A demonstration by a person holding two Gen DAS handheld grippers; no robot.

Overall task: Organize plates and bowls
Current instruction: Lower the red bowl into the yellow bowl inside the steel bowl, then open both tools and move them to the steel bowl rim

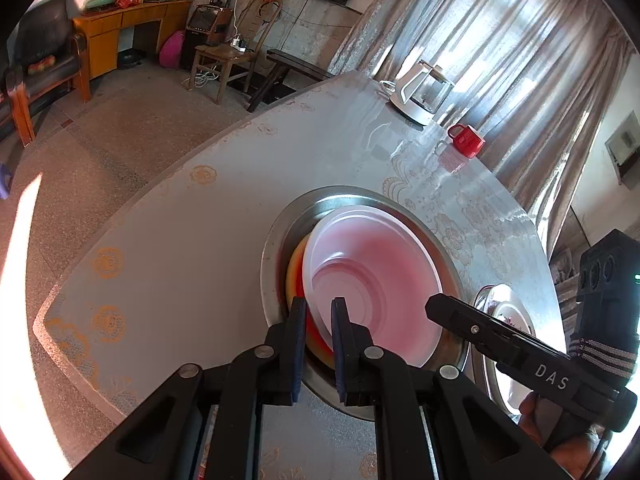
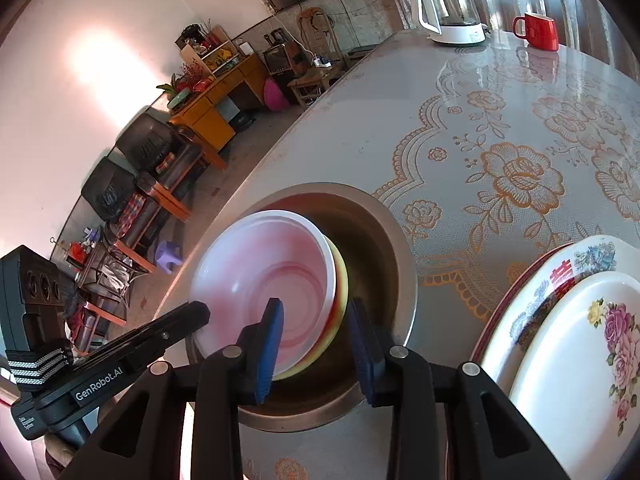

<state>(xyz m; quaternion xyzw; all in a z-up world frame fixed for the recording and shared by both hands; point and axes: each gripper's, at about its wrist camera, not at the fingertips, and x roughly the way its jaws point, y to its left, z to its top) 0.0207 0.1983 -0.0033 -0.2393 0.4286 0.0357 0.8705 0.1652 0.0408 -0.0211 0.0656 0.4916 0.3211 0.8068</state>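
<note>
While left gripper pinches white bowl, right gripper jaws wide, floral plates beside.

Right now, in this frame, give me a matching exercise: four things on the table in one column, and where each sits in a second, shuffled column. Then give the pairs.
Things:
1. white bowl
2. red mug
3. kettle
4. flowered plate

Places:
A. stacked on a bigger patterned plate
B. far end of the table, beside the kettle
C. on its white base, far end of the table
D. inside the metal basin, nested on a yellow bowl

Pairs: 1-D, 2-B, 3-C, 4-A
</note>
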